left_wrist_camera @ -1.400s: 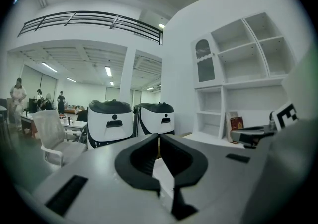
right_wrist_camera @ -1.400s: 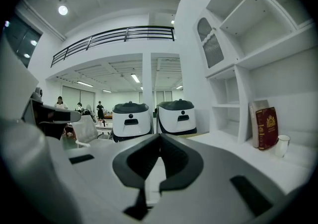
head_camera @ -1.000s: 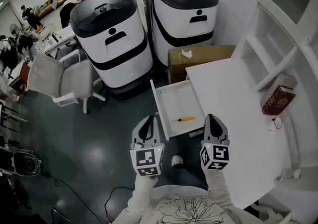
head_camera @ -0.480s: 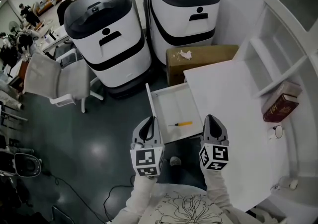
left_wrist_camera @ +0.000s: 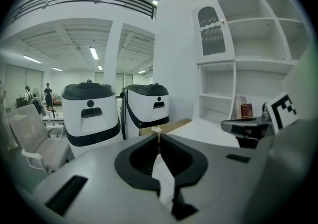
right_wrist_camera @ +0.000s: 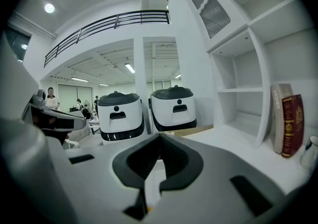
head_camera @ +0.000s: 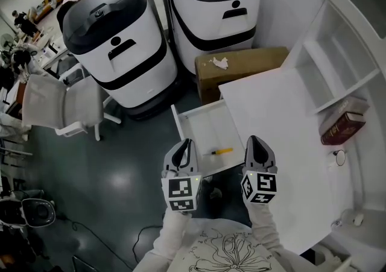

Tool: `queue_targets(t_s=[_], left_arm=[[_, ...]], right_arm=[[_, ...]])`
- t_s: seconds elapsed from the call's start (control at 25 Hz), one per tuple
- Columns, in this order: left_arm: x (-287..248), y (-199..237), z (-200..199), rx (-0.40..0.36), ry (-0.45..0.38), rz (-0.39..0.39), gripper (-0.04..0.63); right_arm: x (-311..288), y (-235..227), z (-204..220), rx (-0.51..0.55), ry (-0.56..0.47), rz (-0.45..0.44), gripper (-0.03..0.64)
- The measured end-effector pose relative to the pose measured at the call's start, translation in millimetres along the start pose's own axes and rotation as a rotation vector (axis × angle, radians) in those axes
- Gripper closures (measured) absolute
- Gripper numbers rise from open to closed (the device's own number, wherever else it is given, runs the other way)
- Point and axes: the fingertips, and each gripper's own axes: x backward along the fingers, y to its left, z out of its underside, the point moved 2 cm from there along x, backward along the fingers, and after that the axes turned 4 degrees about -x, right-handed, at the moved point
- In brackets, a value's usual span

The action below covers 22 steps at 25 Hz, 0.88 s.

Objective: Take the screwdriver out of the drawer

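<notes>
Head view: yellow-handled screwdriver (head_camera: 222, 152) lies in open drawer (head_camera: 207, 125); left gripper (head_camera: 186, 146) and right gripper (head_camera: 254, 143) both closed, empty.

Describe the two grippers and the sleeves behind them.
Both the left gripper and right gripper have light grey, tapered shells with black-lined jaw openings. Each carries a cube with black-and-white square markers at its rear. The person wears white sleeves and a white top with a line-drawn flower.

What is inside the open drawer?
A yellow-handled screwdriver lies alone on the white floor of the drawer, near its front. The left gripper and right gripper cover its near corners, so anything there is hidden.
</notes>
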Motion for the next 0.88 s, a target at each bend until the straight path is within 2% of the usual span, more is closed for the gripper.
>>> queue_targets(t_s=[0.28, 0.72, 0.88], left_arm=[[-43, 3, 7, -0.030, 0.068, 0.074, 0.580], [-102, -32, 53, -0.081, 0.232, 0.293, 0.578], [-121, -47, 78, -0.130, 0.303, 0.370, 0.574]], right_arm=[[-30, -7, 7, -0.024, 0.034, 0.052, 0.614], [-55, -27, 34, -0.053, 0.104, 0.124, 0.614], [-58, -37, 45, -0.068, 0.129, 0.164, 0.614]])
